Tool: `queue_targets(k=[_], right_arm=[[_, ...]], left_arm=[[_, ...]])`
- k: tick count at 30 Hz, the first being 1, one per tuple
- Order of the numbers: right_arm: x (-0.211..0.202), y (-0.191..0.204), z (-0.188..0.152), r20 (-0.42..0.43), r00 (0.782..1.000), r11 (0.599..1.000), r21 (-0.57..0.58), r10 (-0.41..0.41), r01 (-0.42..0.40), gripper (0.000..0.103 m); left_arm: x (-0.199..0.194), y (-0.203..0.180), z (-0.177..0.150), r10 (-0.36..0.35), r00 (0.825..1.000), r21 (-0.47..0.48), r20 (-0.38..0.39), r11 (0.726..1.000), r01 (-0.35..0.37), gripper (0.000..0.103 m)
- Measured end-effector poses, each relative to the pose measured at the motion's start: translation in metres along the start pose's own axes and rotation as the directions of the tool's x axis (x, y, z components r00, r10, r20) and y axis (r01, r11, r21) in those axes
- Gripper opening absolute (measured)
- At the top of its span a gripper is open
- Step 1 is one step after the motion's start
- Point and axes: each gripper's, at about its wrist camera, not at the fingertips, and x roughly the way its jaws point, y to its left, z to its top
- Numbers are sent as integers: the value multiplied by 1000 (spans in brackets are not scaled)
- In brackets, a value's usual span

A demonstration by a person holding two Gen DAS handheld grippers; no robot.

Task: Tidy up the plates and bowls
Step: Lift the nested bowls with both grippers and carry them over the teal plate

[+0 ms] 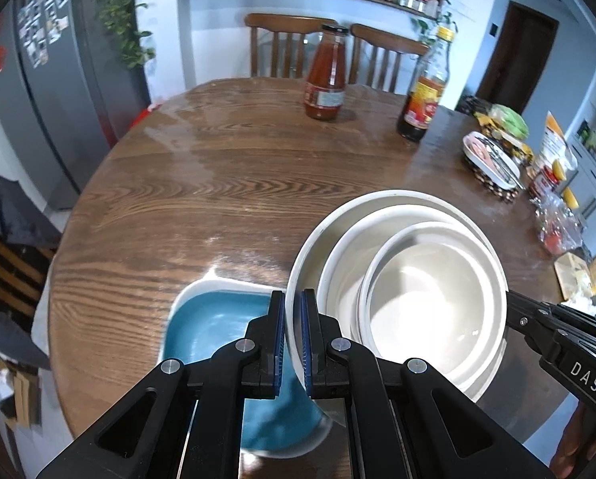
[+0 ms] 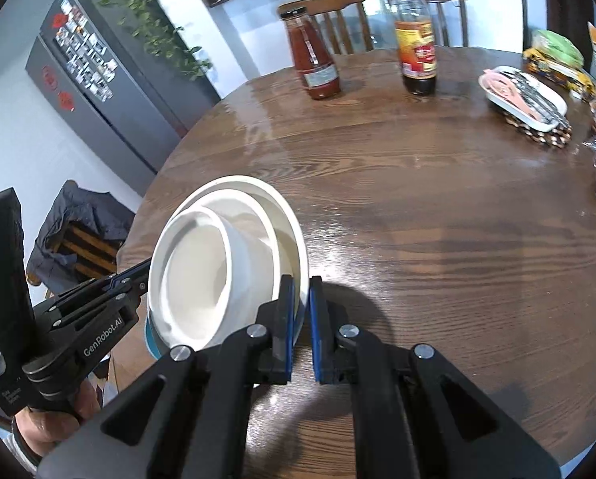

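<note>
Currently both grippers carry one nested stack of white bowls [image 1: 430, 291] between them. Left gripper [image 1: 293, 343] is clamped on the near-left rim of the outermost, largest bowl, the thin wall pinched between its blue pads. Right gripper [image 2: 301, 329] is clamped on the opposite rim of the same bowl; in the left wrist view its black fingers reach the stack from the right edge.

Stack: three bowls, smallest innermost, sitting off-centre toward one side. In the right wrist view the whole stack reads as tilted, and it looks to be off the wooden table [image 1: 218, 199], with its shadow on the wood to the right.

Below and left of the stack a blue square plate [image 1: 214, 327] with a white rim lies flat on the table; its edge shows under the stack in the right wrist view too.

Step in hand (judgement): two-handed transfer of the nested bowls, probably onto the blue plate, so that the crockery ends in a single pile.

Next move calls for: keeping both clamps tight and level so the inner bowls do not slide, centring the stack over the plate, lowering together until the base seats flat, only then letting go.

Bystanders: red sauce jar [image 1: 325, 76] and dark sauce bottle [image 1: 422, 92] at the far side, well apart from the work
</note>
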Motion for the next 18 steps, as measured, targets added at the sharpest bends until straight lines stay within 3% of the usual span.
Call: queue_targets(k=[18], right_arm=[[28,41,0,-70,995,992,-100,73,-80,10]], left_arm=[[-11,44,-18,87,996,-97,-11,991,-88,5]])
